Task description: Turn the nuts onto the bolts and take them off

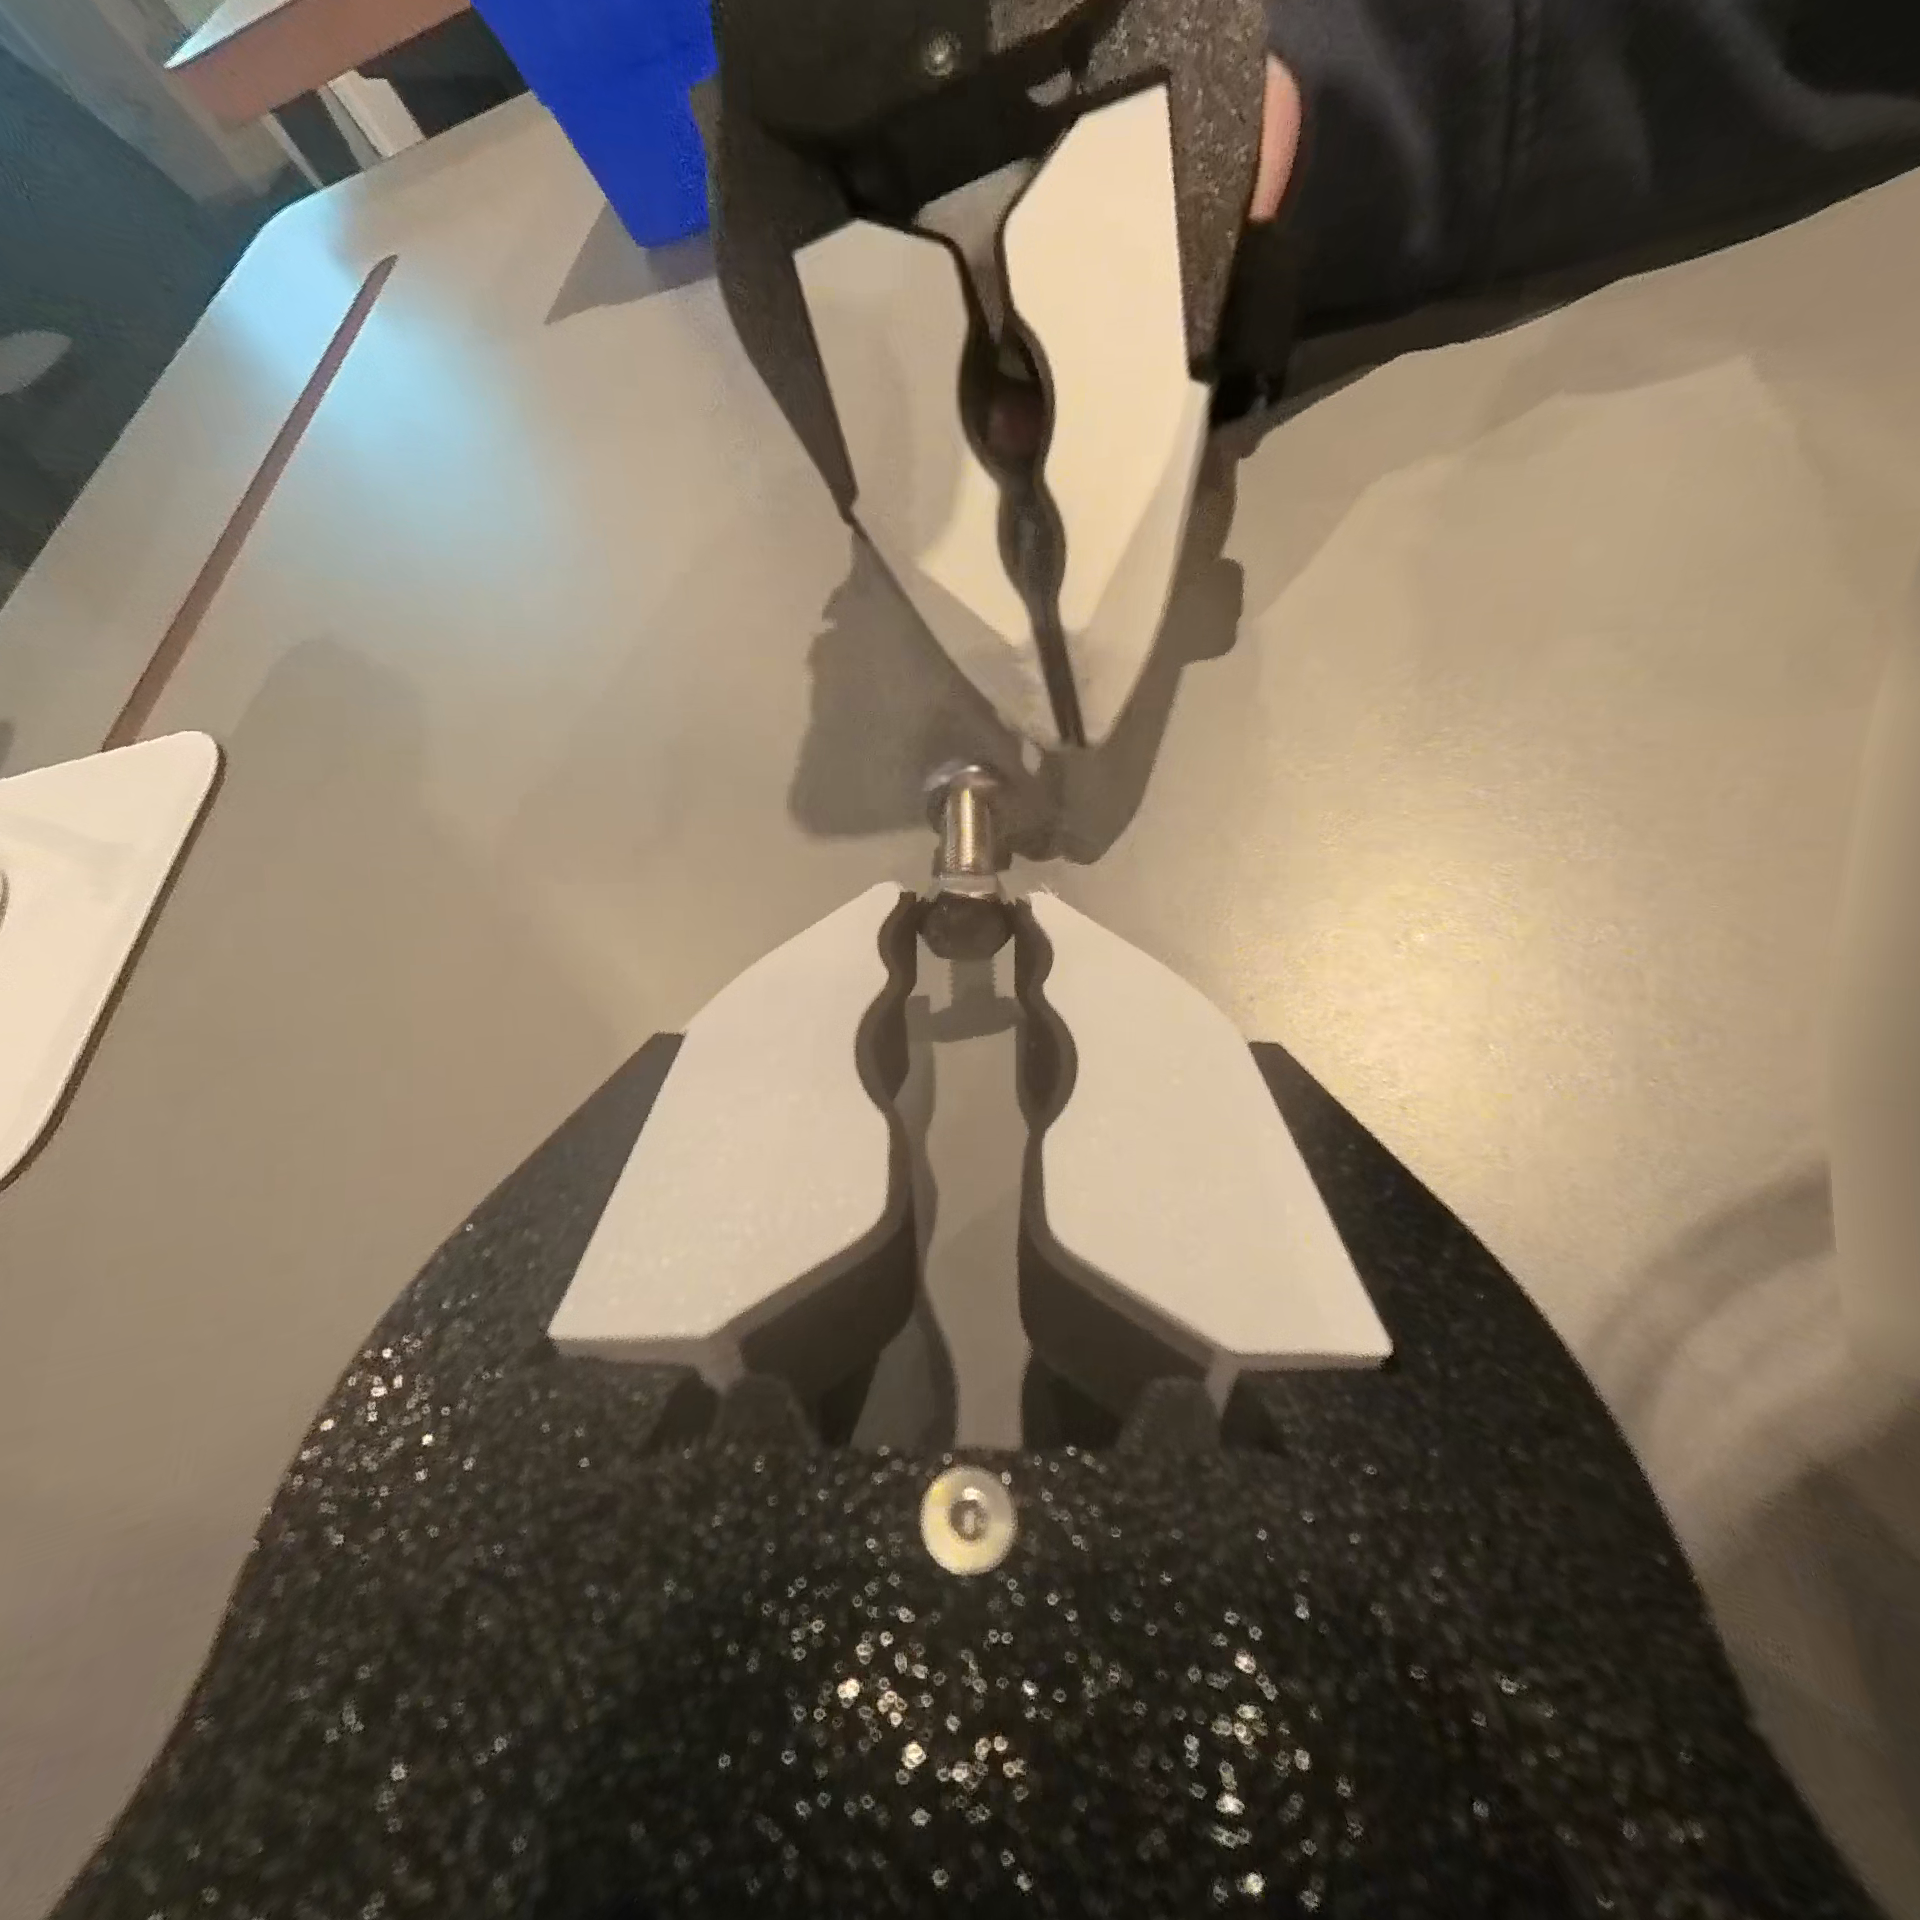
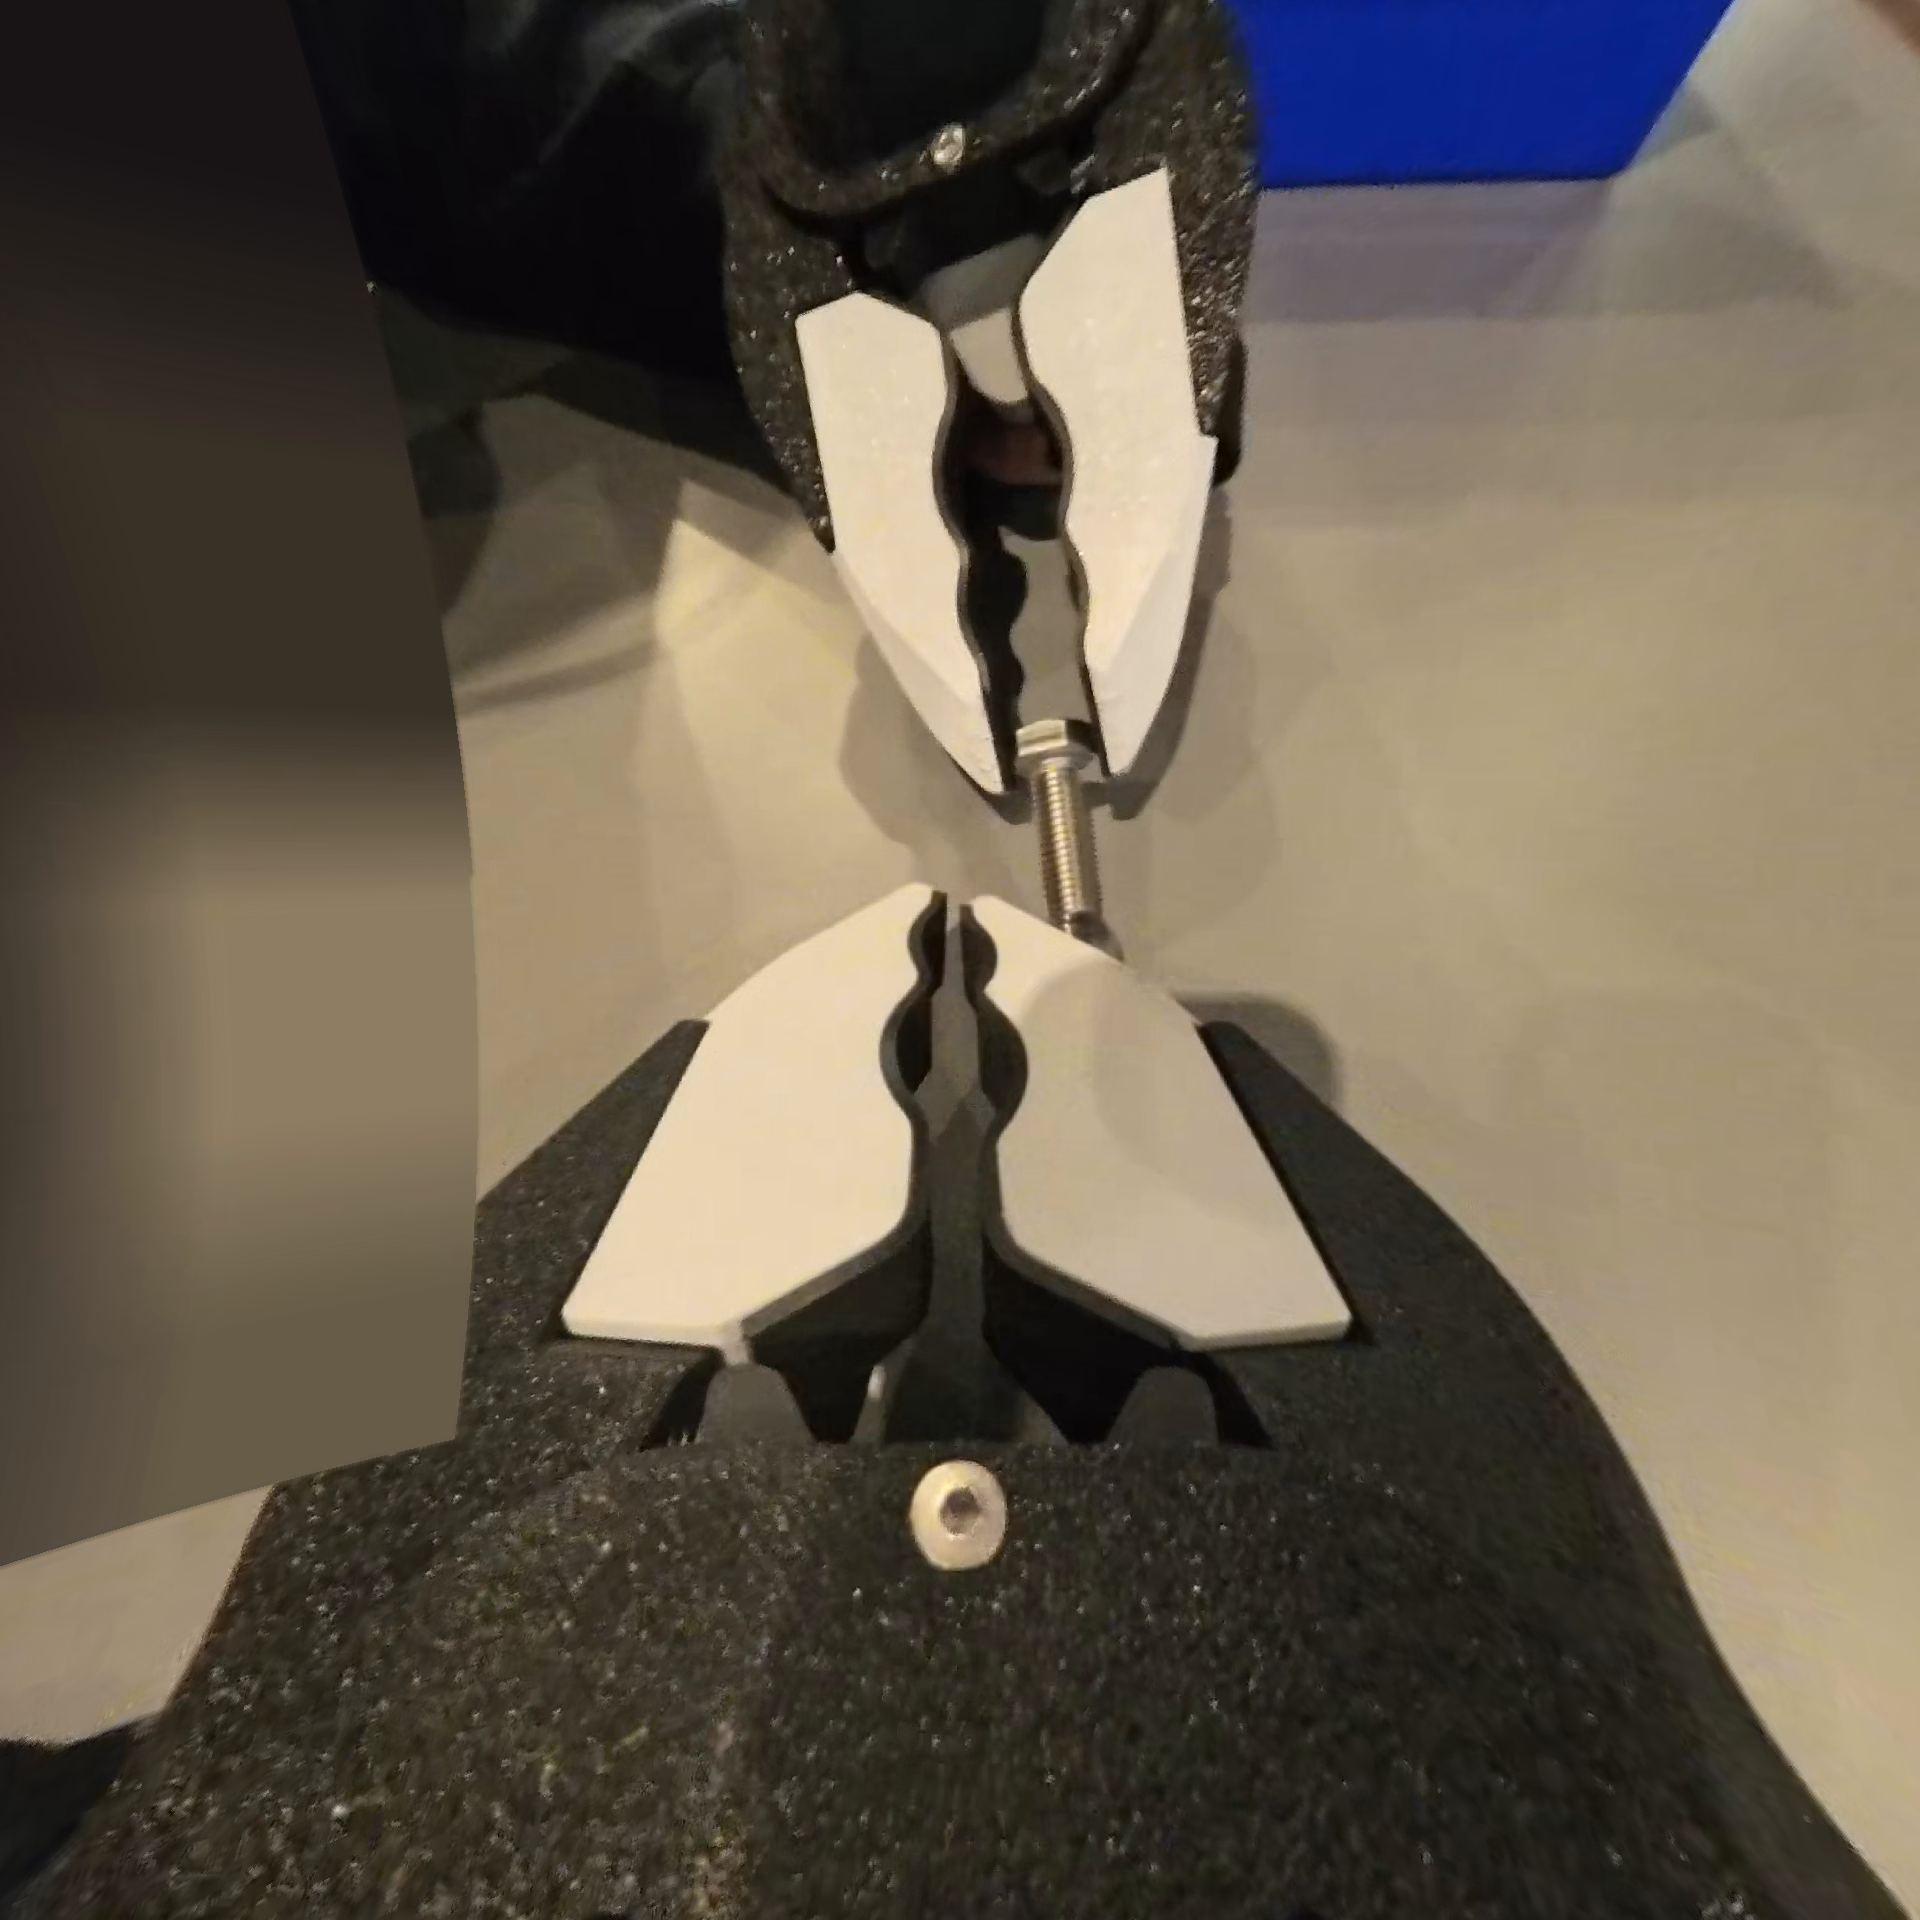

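A silver bolt [image 1: 961,831] is held in the air above the grey table [image 1: 468,935]. My left gripper [image 1: 966,902] is shut on a hex nut [image 1: 966,889] threaded on the bolt. The round bolt head [image 1: 951,779] points away from it. Some thread shows between the fingers behind the nut. In the right wrist view the nut [image 2: 1049,744] sits between the left gripper's tips [image 2: 1051,771], and the bolt [image 2: 1065,847] runs down past my right gripper [image 2: 952,906]. The right gripper [image 1: 1062,740] is shut and empty, its tip just beside the bolt head.
A blue bin [image 1: 634,114] stands at the far side of the table, also in the right wrist view [image 2: 1455,94]. A white board [image 1: 94,894] lies at the left edge. A long slot [image 1: 260,499] cuts the tabletop. A dark-sleeved hand [image 1: 1558,156] holds the right gripper. Left and right tips are no more than a few centimetres apart.
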Demonstrator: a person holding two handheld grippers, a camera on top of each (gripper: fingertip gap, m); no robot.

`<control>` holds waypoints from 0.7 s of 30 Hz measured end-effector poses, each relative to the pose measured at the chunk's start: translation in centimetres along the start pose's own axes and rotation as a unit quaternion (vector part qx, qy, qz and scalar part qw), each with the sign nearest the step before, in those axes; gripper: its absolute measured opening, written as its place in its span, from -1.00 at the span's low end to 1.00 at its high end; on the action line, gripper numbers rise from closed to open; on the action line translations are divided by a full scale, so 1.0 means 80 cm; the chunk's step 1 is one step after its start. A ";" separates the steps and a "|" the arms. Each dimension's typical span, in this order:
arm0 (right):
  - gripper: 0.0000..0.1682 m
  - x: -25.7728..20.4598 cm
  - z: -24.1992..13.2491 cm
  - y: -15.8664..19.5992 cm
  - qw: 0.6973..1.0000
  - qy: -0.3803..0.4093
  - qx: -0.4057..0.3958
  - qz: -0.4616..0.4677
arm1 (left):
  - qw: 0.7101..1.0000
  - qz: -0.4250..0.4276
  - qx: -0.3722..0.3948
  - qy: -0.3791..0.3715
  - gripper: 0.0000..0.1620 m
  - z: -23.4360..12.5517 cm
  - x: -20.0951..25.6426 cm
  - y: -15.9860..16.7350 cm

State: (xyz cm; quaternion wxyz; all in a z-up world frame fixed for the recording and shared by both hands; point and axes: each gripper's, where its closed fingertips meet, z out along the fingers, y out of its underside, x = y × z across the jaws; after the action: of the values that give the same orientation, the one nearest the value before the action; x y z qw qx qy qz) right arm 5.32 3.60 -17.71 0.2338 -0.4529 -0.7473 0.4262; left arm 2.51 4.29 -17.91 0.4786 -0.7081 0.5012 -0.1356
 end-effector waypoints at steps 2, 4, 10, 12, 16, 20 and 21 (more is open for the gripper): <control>-0.75 0.011 -0.001 -0.003 0.999 0.032 0.008 -0.005 | 1.000 -0.003 0.004 0.000 -0.79 -0.001 -0.001 -0.001; -0.62 0.015 0.000 -0.002 0.999 0.044 0.004 -0.006 | 1.000 -0.005 0.007 0.001 -0.79 -0.002 -0.001 -0.002; -0.63 0.025 -0.001 0.003 0.997 0.072 -0.008 -0.001 | 1.000 -0.004 0.004 0.000 -0.79 -0.001 0.000 -0.001; -0.65 0.029 -0.002 0.010 0.996 0.081 -0.023 0.006 | 1.000 -0.004 0.002 -0.007 -0.79 0.000 -0.003 0.000; -0.67 0.028 0.002 0.020 0.996 0.072 -0.052 0.017 | 1.000 -0.005 -0.008 -0.015 -0.79 0.001 -0.005 0.003; -0.65 0.029 0.004 0.023 0.995 0.073 -0.064 0.026 | 0.999 -0.028 -0.018 -0.025 -0.78 0.001 -0.013 0.007; -0.65 0.029 0.005 0.024 0.995 0.072 -0.064 0.028 | 0.999 -0.034 -0.021 -0.029 -0.78 0.001 -0.016 0.009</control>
State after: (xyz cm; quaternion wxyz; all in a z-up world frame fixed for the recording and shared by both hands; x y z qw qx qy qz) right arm 4.84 5.91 -19.59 0.2454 -0.5174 -0.7414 0.3498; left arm 1.59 5.36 -18.14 0.4732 -0.7384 0.4651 -0.1204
